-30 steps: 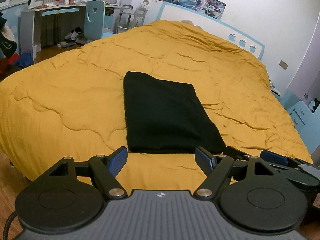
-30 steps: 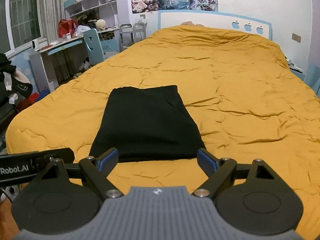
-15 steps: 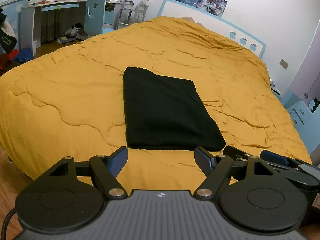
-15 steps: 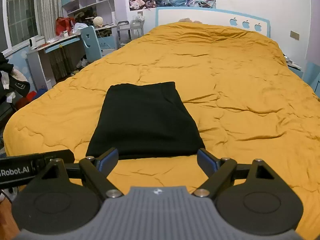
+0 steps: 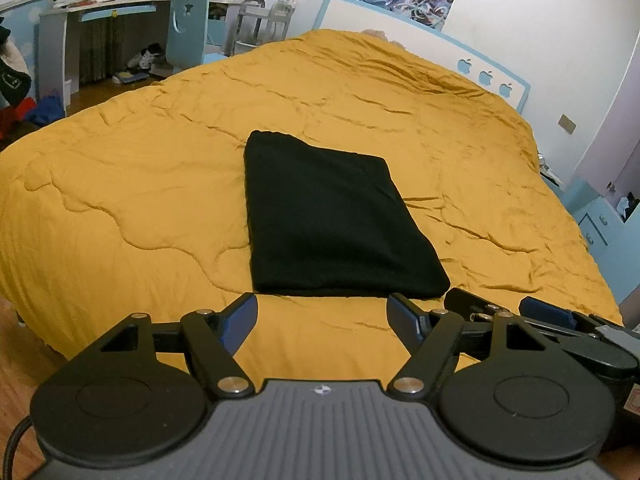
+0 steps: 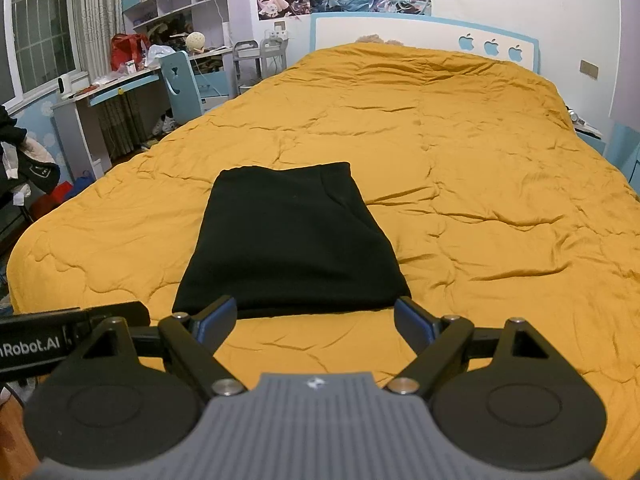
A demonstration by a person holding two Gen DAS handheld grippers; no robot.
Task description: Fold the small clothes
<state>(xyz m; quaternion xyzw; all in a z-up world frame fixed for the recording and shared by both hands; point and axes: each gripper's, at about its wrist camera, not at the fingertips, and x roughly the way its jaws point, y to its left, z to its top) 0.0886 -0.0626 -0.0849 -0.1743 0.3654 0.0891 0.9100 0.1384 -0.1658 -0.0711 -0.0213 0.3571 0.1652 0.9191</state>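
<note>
A folded black garment (image 5: 332, 220) lies flat on the yellow quilt (image 5: 120, 184) near the bed's foot edge. The left gripper (image 5: 322, 316) and the right gripper (image 6: 316, 318) both gape wide, empty, short of the garment. Only the right wrist view shows the wall shelves (image 6: 176, 0); only the left shows the right gripper's fingers (image 5: 548, 312).

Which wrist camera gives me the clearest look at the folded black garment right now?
The left wrist view: the black garment lies whole on the yellow bedspread, all four edges clear of the open left gripper. In the right wrist view, the open right gripper fingertips overlap its near corners.
</note>
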